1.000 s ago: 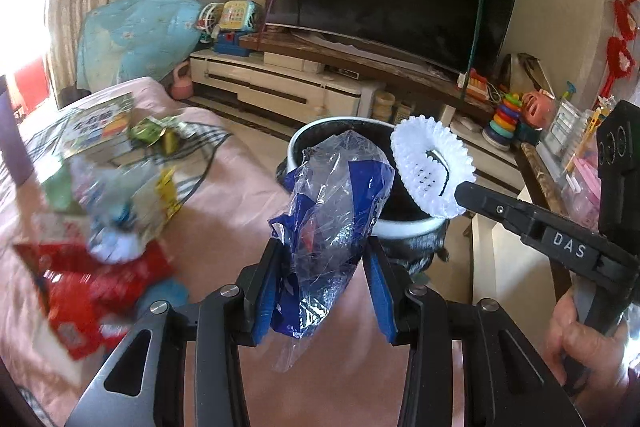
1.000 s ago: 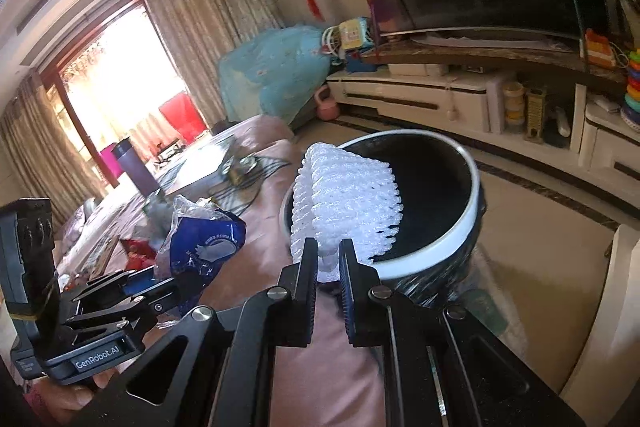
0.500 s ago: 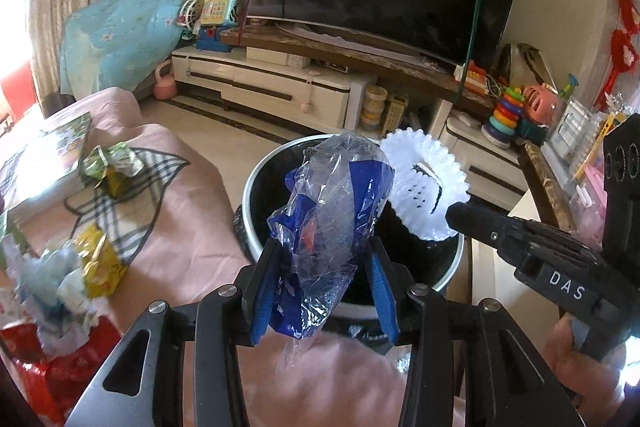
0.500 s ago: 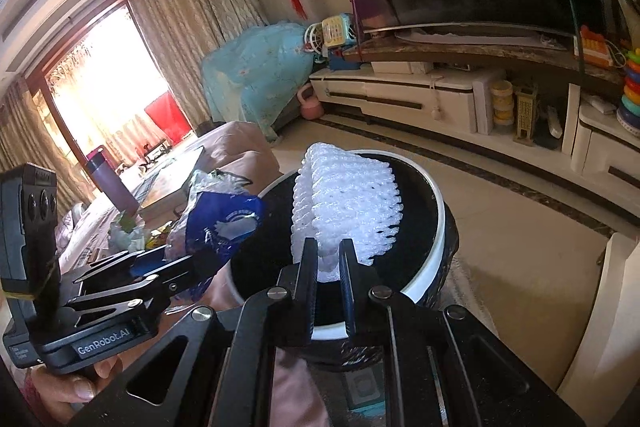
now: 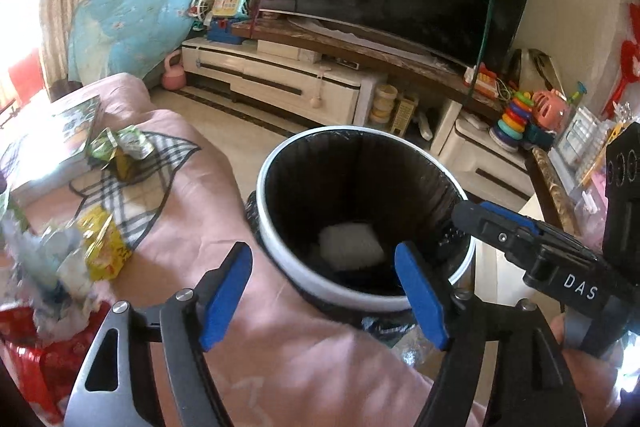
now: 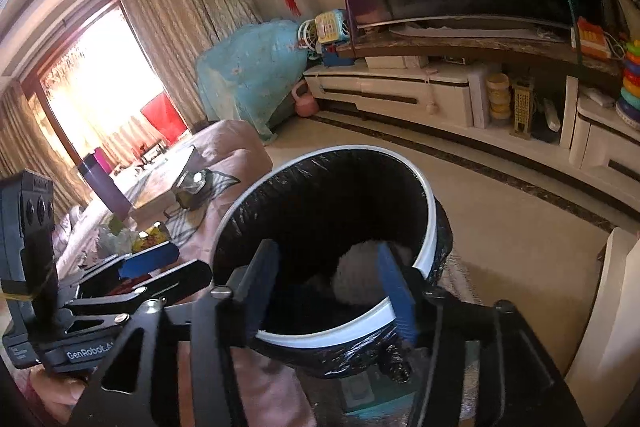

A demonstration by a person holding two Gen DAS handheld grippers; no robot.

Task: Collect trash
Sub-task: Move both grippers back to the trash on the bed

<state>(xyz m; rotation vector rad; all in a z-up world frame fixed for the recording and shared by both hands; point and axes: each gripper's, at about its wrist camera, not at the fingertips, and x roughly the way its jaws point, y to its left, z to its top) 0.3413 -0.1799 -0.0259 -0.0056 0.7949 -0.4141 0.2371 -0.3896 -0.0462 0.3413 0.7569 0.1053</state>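
The trash bin (image 5: 362,291), black-lined with a white rim, sits at twelve o'clock ahead of both grippers, against the pink-covered surface (image 5: 192,227). Both tools have just been opening: the left gripper (image 5: 324,297) no longer pinches the blue-and-clear plastic bag, the right gripper (image 6: 328,291) no longer pinches the white frilled paper, and both stand parted and empty over the bin's mouth. So this load looks dropped in; more wrappers (image 5: 100,247) wait at nine o'clock. A white lump (image 5: 352,245) lies at the bin's bottom, probably that paper; the blue bag is lost in the dark liner.
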